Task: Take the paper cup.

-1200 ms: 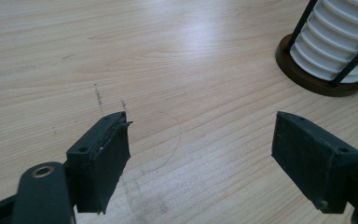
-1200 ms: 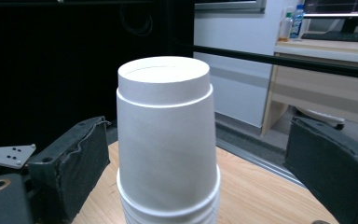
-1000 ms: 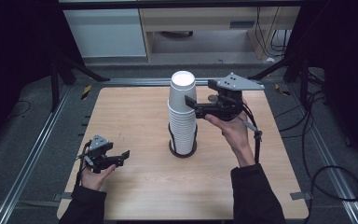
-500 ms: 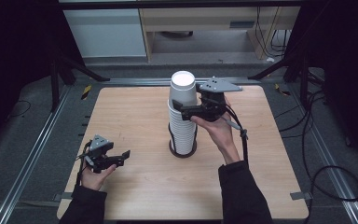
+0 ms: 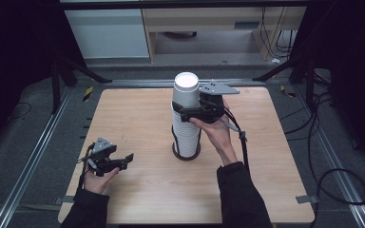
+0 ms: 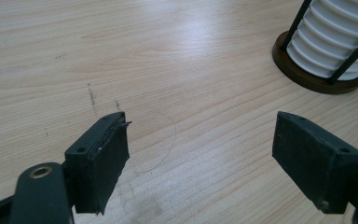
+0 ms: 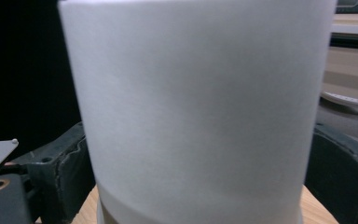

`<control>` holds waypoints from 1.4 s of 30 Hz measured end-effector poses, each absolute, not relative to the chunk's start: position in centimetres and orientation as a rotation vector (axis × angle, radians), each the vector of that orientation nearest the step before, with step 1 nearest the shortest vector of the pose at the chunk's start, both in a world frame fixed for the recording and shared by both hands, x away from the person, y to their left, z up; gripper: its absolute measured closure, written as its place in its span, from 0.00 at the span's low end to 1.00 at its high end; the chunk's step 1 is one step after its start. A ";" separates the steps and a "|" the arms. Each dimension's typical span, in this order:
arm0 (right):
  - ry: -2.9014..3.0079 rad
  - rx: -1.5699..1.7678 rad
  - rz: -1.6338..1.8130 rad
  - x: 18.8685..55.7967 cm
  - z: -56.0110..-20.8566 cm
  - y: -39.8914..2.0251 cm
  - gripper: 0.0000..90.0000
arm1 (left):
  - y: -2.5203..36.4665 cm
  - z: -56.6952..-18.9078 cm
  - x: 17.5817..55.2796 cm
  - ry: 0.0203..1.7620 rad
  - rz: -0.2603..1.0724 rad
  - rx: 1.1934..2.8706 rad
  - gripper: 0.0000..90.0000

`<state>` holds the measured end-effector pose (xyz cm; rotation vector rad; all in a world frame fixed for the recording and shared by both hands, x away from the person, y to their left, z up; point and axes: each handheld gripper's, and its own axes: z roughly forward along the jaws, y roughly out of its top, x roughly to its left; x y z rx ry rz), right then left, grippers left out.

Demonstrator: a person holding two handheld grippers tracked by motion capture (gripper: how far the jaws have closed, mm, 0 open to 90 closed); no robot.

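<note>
A tall stack of white paper cups (image 5: 185,133) stands in a holder with a brown round base (image 5: 195,154) and thin black rods, at the table's middle. My right gripper (image 5: 183,108) is up at the top cup (image 5: 186,88), one jaw on each side of its wall. In the right gripper view the cup (image 7: 200,107) sits between the wide-spread jaws, very close to both pads. My left gripper (image 5: 126,160) rests low over the wooden table (image 5: 138,114) at the front left, open and holding nothing (image 6: 200,154). The stack (image 6: 335,37) and base (image 6: 307,77) lie ahead of it.
Metal rails (image 5: 38,156) run along the table's left and right sides. Black cables (image 5: 323,156) lie on the floor at the right. A white cabinet (image 5: 109,33) stands beyond the far edge. Faint scratches mark the wood (image 6: 93,95) near the left gripper.
My right gripper has moved left from beside the stack until its jaws flank the top cup. The left gripper has stayed in place.
</note>
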<state>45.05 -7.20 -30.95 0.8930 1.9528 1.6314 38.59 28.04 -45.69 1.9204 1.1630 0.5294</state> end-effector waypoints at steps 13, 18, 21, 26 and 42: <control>1.947 0.879 1.619 45.1 -31.1 -6.7 0.12 | 28.0 -45.7 38.6 1.164 0.523 1.923 0.20; 1.927 0.868 1.642 44.8 -30.7 -7.0 0.13 | 28.0 -45.8 38.7 1.167 0.522 1.922 0.20; 1.921 0.867 1.646 44.8 -30.5 -7.2 0.13 | 28.0 -45.8 38.6 1.167 0.521 1.920 0.20; 1.921 0.847 1.650 44.7 -29.8 -7.2 0.13 | 28.1 -45.7 38.6 1.167 0.521 1.923 0.20; 1.891 0.797 1.670 44.2 -26.6 -7.5 0.14 | 28.2 -45.7 38.6 1.172 0.518 1.916 0.20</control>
